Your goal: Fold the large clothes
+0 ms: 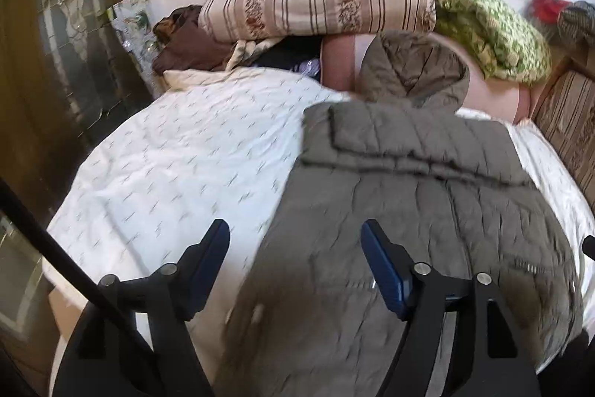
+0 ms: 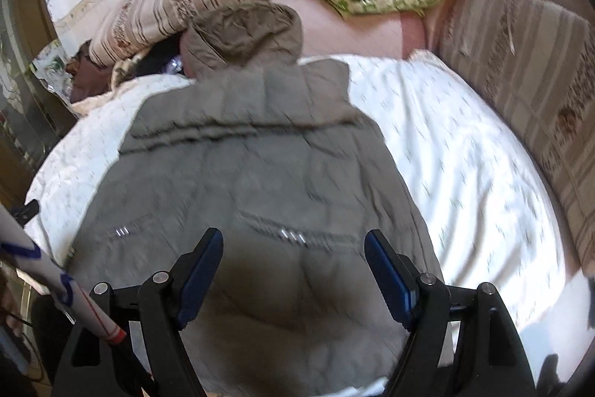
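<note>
Your grey-brown quilted hooded jacket [image 2: 253,151] lies on the bed [image 2: 465,155], sleeves apparently folded in; body folds remain. Both your left gripper [image 1: 295,263] and right gripper [image 2: 293,270] hover with jaws wide, empty.

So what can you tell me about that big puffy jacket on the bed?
The grey-brown quilted jacket looks padded and soft, stitched in panels. It lies flat on the white patterned bedsheet, hood at the far end against the pillows. Two short zips glint low on it. Neither open gripper grips it.
</note>
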{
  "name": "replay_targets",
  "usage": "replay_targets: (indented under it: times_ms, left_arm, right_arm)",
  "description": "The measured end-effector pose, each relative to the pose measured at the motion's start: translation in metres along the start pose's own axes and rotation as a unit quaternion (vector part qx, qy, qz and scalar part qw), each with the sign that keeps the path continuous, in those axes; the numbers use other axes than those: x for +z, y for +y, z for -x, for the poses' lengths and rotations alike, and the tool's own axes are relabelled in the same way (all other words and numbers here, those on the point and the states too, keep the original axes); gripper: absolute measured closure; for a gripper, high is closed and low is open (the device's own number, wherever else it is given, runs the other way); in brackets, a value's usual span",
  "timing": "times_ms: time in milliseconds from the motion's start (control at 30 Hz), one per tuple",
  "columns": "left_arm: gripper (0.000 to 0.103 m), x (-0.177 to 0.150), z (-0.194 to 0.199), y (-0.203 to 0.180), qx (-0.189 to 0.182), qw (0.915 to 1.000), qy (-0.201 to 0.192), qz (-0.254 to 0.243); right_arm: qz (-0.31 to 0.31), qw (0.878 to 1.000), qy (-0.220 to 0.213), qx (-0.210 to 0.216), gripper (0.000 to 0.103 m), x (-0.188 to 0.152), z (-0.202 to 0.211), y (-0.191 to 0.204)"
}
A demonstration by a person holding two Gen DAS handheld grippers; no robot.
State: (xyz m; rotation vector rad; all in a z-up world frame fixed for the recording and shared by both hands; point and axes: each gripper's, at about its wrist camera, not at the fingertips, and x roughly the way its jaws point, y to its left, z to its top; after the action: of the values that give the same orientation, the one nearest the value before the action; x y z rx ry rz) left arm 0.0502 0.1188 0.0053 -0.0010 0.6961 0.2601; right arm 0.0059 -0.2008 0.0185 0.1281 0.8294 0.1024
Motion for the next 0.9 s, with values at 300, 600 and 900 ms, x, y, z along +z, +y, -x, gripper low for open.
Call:
replay_targets:
  times_ms: [300, 600, 900]
  left_arm:
    - [0.030, 0.030, -0.088, -0.010, -0.029, 0.9991, 0.022, 0.021]
    - [0.030, 0.024, -0.157, 0.017, -0.032, 0.9977, 0.045, 0.040]
    - [0.030, 0.025, -0.187, 0.053, -0.080, 0.9893, 0.075, 0.095]
  right_arm:
    - [0.032, 0.999, -0.003, 0.023, 0.021, 0.076, -0.034, 0.061]
    - [0.028, 0.998, 0.037, 0.039, 0.021, 0.166, -0.143, 0.115]
    - [-0.057, 0.998, 0.031, 0.006, 0.020, 0.321, -0.255, 0.144]
